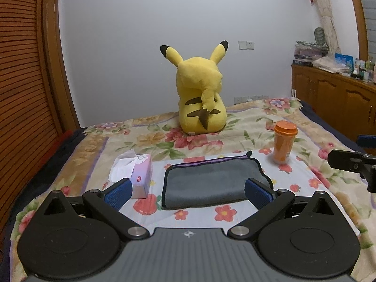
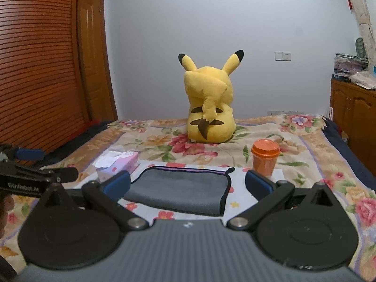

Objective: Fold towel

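A grey towel (image 1: 211, 183) with black trim lies folded flat on the flowered bed cover; it also shows in the right wrist view (image 2: 183, 190). A strip of purple underside shows along its far edge. My left gripper (image 1: 188, 192) is open and empty, held just in front of and above the towel. My right gripper (image 2: 188, 183) is open and empty too, held above the towel's near edge. The right gripper shows at the right edge of the left wrist view (image 1: 352, 162). The left gripper shows at the left edge of the right wrist view (image 2: 35, 176).
A pink tissue box (image 1: 138, 176) lies left of the towel. An orange lidded cup (image 1: 283, 142) stands at its far right corner. A yellow plush toy (image 1: 202, 94) sits farther back on the bed (image 1: 235, 211). A wooden wardrobe (image 1: 23, 94) stands left, a wooden cabinet (image 1: 333, 103) right.
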`<state>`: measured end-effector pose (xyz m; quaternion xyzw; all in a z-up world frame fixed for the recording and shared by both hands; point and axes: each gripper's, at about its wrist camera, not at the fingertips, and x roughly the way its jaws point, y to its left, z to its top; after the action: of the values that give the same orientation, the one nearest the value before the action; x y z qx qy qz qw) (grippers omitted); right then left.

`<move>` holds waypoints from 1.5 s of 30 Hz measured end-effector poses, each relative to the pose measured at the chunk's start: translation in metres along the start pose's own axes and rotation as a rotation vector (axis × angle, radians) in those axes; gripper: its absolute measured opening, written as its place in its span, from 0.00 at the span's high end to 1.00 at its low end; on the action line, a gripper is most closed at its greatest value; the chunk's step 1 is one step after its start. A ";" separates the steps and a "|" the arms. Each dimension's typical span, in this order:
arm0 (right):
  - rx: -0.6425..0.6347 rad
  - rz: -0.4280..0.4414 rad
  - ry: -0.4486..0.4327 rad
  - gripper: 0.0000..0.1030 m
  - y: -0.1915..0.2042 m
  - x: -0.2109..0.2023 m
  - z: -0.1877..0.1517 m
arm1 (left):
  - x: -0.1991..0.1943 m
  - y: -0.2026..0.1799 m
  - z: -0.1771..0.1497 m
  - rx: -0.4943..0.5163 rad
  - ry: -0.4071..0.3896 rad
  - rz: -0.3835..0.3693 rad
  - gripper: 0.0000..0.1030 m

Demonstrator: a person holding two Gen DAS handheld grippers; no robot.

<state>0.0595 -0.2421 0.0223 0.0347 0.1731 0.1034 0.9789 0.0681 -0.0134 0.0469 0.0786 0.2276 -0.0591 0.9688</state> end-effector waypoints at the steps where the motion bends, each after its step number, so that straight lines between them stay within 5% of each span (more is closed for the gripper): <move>1: 0.000 0.000 -0.001 0.00 0.001 -0.002 0.000 | -0.003 0.000 -0.001 -0.004 -0.004 -0.005 0.00; 45: 0.011 -0.051 0.110 0.00 0.002 -0.003 -0.075 | -0.002 -0.008 -0.086 -0.073 0.095 -0.016 0.00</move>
<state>0.0304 -0.2381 -0.0463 0.0297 0.2280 0.0790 0.9700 0.0279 -0.0052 -0.0292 0.0444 0.2761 -0.0548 0.9585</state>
